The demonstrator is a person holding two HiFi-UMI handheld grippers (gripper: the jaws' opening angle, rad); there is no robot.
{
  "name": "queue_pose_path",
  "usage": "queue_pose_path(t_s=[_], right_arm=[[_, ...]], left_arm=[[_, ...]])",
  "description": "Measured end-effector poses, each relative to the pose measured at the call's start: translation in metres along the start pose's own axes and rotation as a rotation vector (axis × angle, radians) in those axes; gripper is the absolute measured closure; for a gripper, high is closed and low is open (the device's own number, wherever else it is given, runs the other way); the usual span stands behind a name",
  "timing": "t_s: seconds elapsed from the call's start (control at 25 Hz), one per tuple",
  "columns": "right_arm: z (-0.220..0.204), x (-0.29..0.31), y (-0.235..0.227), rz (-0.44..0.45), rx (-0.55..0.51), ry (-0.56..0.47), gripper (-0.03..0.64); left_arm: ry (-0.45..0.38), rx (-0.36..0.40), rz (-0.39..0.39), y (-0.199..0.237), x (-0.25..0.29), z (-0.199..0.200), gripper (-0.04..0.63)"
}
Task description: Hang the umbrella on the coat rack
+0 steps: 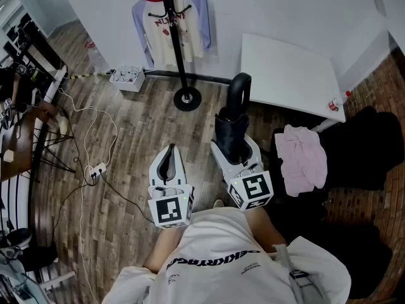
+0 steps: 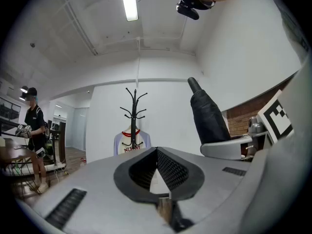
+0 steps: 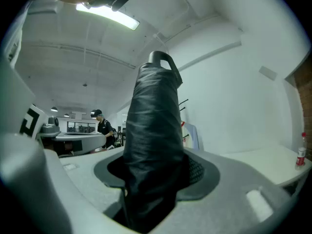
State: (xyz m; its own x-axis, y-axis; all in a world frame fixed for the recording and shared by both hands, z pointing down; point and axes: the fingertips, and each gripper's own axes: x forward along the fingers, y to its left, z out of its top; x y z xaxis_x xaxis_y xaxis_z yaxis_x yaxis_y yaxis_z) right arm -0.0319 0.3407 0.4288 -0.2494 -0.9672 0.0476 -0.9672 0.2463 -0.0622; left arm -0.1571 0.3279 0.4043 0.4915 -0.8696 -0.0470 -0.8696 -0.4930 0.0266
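Observation:
A black folded umbrella (image 1: 231, 122) stands upright in my right gripper (image 1: 233, 147), whose jaws are shut on its lower body. Its loop handle (image 1: 240, 86) points up and away from me. In the right gripper view the umbrella (image 3: 153, 145) fills the space between the pads. The black coat rack (image 1: 174, 40) stands ahead by the white wall, with a white and lilac shirt (image 1: 190, 27) hanging on it. Its bare top hooks (image 2: 134, 104) show in the left gripper view. My left gripper (image 1: 168, 151) is held level beside the right one, its jaws (image 2: 156, 152) closed tip to tip and empty.
A white table (image 1: 288, 71) with a small bottle (image 1: 338, 101) stands at the right, and a pink cloth (image 1: 304, 157) lies on dark things below it. A white box (image 1: 126, 78), cables and a power strip (image 1: 96, 170) lie on the wooden floor at the left. A person (image 2: 34, 130) stands far off.

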Motion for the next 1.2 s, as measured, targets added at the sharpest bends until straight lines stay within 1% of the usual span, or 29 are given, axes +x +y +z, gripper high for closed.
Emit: queue_pose_path(t_s=[0.12,0.44,0.64,0.8,0.88,1.08,1.2], right_arm=[[-0.002,-0.008,-0.011,0.008,0.002,-0.006,0.359],[0.006,-0.030,-0.047,0.041,-0.017,-0.040,0.360],[0.000,-0.032,-0.059,0.059,-0.006,-0.031,0.360],[0.001,-0.025,-0.066,0.073,-0.010,-0.031,0.360],[0.001,-0.017,-0.071,0.076,-0.007,-0.030,0.360],[0.000,0.010,-0.088,0.066,-0.010,-0.028,0.359],[0.001,0.038,-0.100,0.065,-0.010,-0.024,0.360]], left_arm=[[0.024,0.019,0.005,-0.013,0.001,-0.010,0.598],[0.035,0.029,0.036,-0.056,0.011,-0.012,0.598],[0.069,0.043,0.021,-0.076,0.011,-0.037,0.598],[0.055,0.048,0.020,-0.078,0.023,-0.038,0.598],[0.061,0.046,0.020,-0.075,0.033,-0.042,0.598],[0.040,0.006,0.030,-0.063,0.064,-0.042,0.598],[0.042,0.013,0.023,-0.051,0.092,-0.053,0.598]])
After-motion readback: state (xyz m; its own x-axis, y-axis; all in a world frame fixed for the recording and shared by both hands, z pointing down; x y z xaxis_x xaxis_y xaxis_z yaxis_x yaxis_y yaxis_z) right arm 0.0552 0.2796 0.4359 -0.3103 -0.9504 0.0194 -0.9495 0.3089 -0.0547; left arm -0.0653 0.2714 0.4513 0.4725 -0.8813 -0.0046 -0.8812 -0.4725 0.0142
